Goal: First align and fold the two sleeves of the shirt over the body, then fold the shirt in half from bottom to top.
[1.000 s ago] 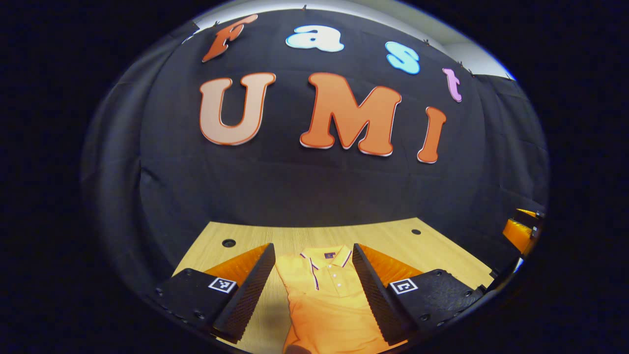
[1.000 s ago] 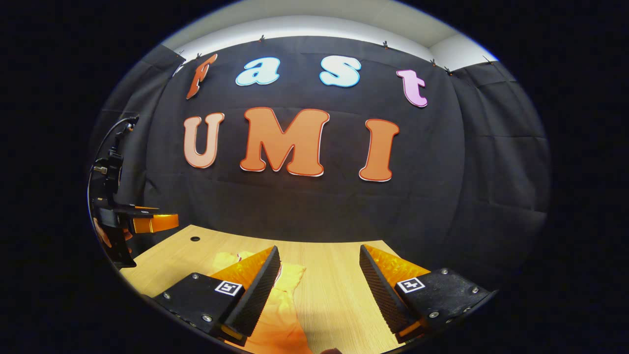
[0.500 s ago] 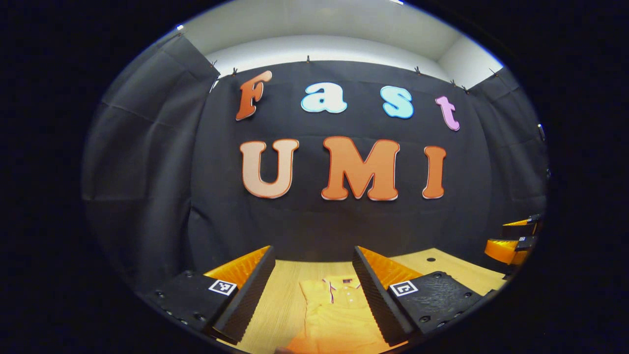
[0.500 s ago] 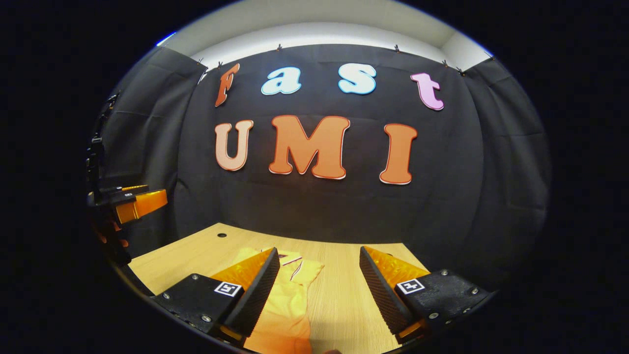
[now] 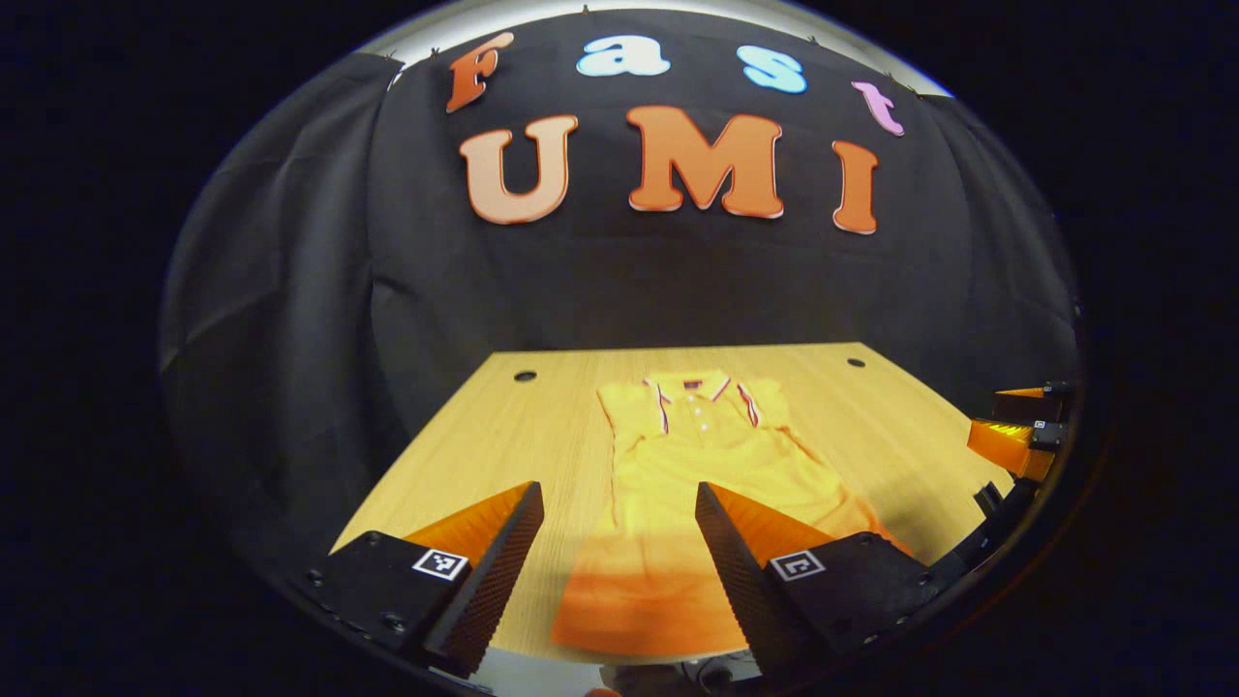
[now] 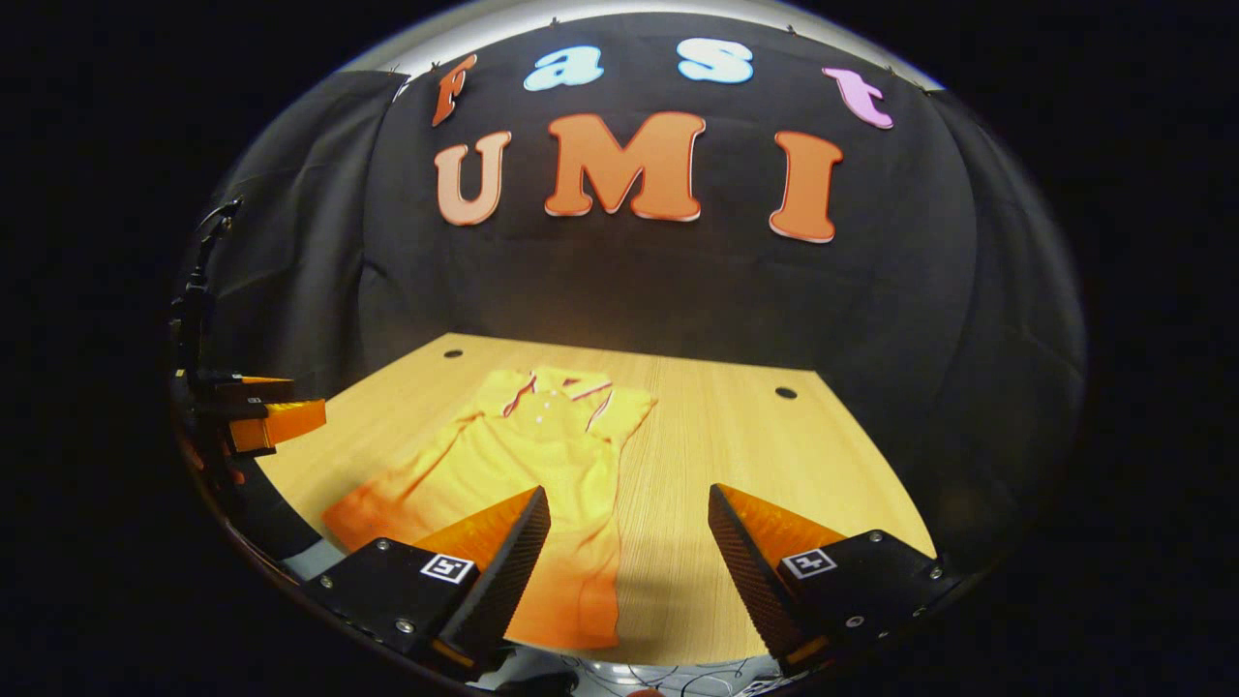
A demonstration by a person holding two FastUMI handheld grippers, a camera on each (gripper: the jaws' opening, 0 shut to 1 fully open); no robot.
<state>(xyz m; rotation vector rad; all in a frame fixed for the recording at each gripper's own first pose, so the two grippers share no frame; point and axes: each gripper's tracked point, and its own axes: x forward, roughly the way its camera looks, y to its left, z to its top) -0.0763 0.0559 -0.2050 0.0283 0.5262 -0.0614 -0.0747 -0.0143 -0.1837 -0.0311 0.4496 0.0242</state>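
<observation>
An orange-yellow polo shirt [image 5: 692, 465] lies flat on the wooden table [image 5: 484, 445], collar toward the far wall and hem near the front edge. Its sleeves look folded in over the body. My left gripper [image 5: 619, 552] hovers open above the hem's left part, holding nothing. In the right gripper view the same shirt [image 6: 523, 465] lies left of centre, and my right gripper [image 6: 629, 557] hangs open over its right edge near the hem. The left gripper [image 6: 261, 416] shows at that view's left edge; the right gripper [image 5: 1016, 431] shows at the left gripper view's right edge.
The table has two small round holes near its back corners [image 5: 526, 376] [image 5: 856, 363]. Black cloth walls close the booth behind and at both sides. Bare wood [image 6: 755, 455] lies right of the shirt. Cables [image 6: 668, 678] show just past the table's front edge.
Both grippers pulled back toward the front edge and rose, tilting down; the whole shirt and table front now show. Both stay open and empty.
</observation>
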